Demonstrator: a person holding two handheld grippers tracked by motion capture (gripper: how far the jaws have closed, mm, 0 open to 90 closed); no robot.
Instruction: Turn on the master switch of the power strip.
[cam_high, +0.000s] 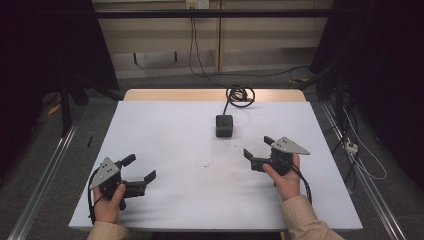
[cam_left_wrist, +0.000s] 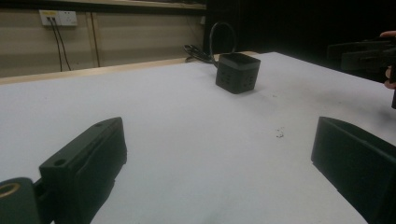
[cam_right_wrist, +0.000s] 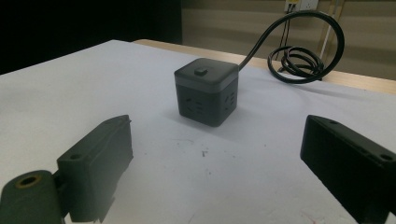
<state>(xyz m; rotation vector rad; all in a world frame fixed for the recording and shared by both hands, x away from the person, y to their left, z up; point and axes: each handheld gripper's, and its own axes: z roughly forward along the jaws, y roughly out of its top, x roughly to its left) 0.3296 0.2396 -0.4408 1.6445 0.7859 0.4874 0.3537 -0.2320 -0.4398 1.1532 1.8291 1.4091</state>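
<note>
Fingers: both pairs spread wide, nothing in them.
Right gripper (cam_high: 256, 151): nearest the socket cube (cam_high: 224, 125), aimed at it.
Left gripper (cam_high: 139, 168): low by the near left corner.
Cube: mid-worktop (cam_high: 165, 125) toward the far edge, its cable (cam_high: 239, 95) coiled there.
Approach: straddle the cube's sides squarely, clear of the cable.
Hands: knuckles up, wrists level.

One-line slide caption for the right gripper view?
Open right gripper faces a dark cube power strip on the white table, its coiled cable behind.
</note>
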